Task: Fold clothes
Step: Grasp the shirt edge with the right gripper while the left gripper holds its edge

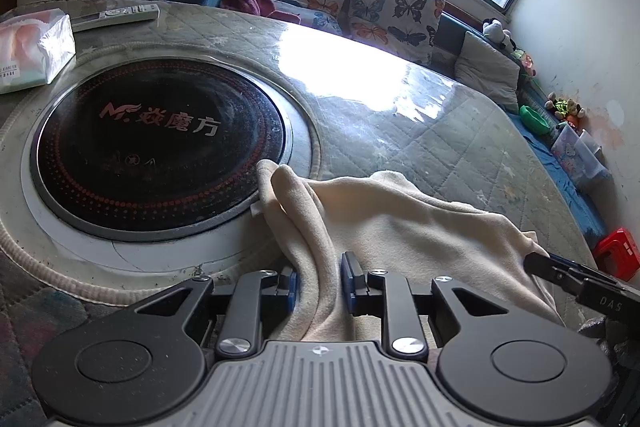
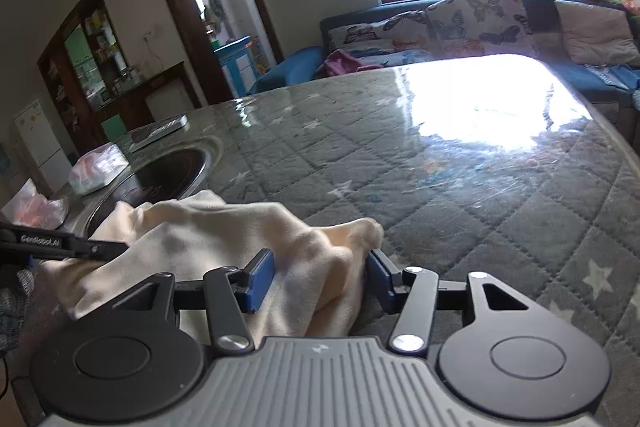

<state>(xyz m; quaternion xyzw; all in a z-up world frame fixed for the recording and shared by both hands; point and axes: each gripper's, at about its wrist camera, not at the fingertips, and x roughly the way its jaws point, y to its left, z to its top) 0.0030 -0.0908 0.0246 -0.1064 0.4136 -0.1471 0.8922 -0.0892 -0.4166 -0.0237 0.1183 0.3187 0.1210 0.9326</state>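
Observation:
A cream cloth (image 1: 400,219) lies bunched on the near part of the quilted table (image 1: 420,131), with one corner reaching the rim of the round cooktop. My left gripper (image 1: 320,285) is shut on a standing fold of it, which fills the narrow gap between the blue pads. In the right wrist view the same cloth (image 2: 208,227) is gathered in a thick bunch, and my right gripper (image 2: 320,279) is shut on that bunch with its jaws fairly wide. Each gripper's black tip shows in the other view: the right gripper (image 1: 536,263) and the left gripper (image 2: 116,249).
A black round cooktop (image 1: 160,143) is set into the table left of the cloth. A tissue pack (image 1: 32,51) and a remote (image 1: 116,15) lie beyond it. A sofa with butterfly cushions (image 1: 360,11) runs behind the table. A red box (image 1: 616,255) sits low at the right.

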